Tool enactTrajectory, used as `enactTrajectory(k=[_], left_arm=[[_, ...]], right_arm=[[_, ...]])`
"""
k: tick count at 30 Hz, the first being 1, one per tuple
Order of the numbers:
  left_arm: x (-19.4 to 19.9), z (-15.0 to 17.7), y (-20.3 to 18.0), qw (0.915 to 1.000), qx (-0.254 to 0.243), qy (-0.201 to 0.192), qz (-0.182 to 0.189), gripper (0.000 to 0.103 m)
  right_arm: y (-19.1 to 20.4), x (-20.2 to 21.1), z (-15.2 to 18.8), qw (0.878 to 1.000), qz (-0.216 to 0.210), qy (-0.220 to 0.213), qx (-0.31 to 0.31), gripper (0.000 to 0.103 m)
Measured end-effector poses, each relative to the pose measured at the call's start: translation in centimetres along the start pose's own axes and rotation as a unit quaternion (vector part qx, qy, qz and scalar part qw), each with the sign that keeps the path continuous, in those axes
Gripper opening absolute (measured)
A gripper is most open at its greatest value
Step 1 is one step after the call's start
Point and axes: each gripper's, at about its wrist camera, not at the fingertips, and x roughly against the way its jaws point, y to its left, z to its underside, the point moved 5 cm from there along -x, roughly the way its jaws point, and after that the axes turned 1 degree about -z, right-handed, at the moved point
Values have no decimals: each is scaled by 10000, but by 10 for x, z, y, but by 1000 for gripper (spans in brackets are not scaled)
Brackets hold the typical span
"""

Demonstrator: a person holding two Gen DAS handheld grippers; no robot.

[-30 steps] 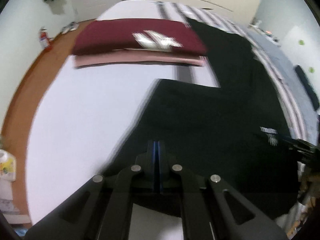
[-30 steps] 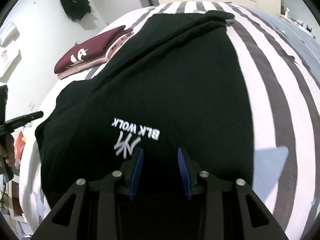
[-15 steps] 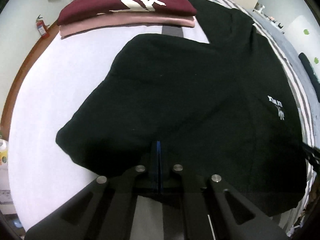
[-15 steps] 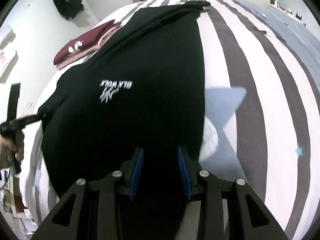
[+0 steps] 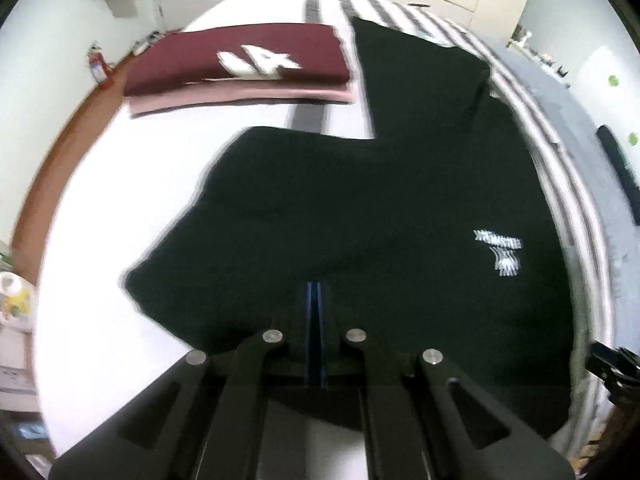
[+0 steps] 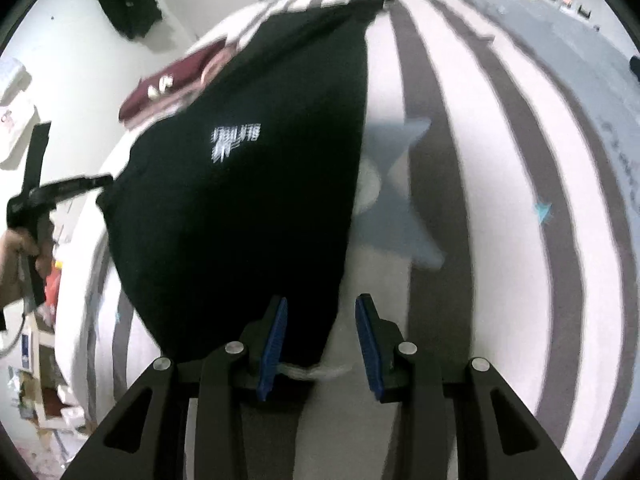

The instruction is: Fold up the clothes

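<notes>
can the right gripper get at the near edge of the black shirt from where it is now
Probably yes. The right gripper is open, and the near hem of the black shirt already lies partly between its blue pads, with nothing else in the way.

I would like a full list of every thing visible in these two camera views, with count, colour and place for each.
Black cotton T-shirt with white chest print: one, black, spread on the bed.
Folded maroon garment with white print: one, maroon, far left of bed, on top of the stack.
Folded pink garment: one, pink, under the maroon one.
Striped bed sheet: one, white and grey, covers the bed.
Dark garment hanging on the wall: one, black, far wall.
Red fire extinguisher: one, by the left wall.
Left gripper: black, blue pads, shut on the T-shirt edge.
Right gripper: black, blue pads, open at the T-shirt's near edge.
</notes>
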Motion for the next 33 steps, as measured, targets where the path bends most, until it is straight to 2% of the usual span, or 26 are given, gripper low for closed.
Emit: enactTrajectory(k=[6,9,12,16,19,22,26,29,33], left_arm=[[-1,16,-72,9971,43,204,733,2],[4,45,-117,9938,-142,325,1057,2],[4,81,-151,9907,-313,489,1230,2],[-9,134,-166,9889,-202,830,1219,2],[-2,158,-166,9901,-5,711,1207,2],[2,166,-162,9893,165,691,1271,2],[11,144,-156,9876,158,758,1367,2],[25,103,-143,9899,236,324,1356,2],[-4,26,-124,9919,183,-39,1259,2]], right_arm=[[-5,-8,-49,9994,-148,-292,141,32],[-4,-21,-72,9989,-219,-390,117,32],[-3,-35,-90,9984,-286,-475,118,32],[6,-53,-104,9981,-342,-487,183,32],[14,-63,-110,9977,-366,-488,310,32],[22,-70,-115,9974,-334,-495,409,32],[26,-75,-125,9975,-240,-541,387,32],[28,-76,-138,9972,-120,-651,354,32],[26,-83,-166,9962,129,-812,271,32]])
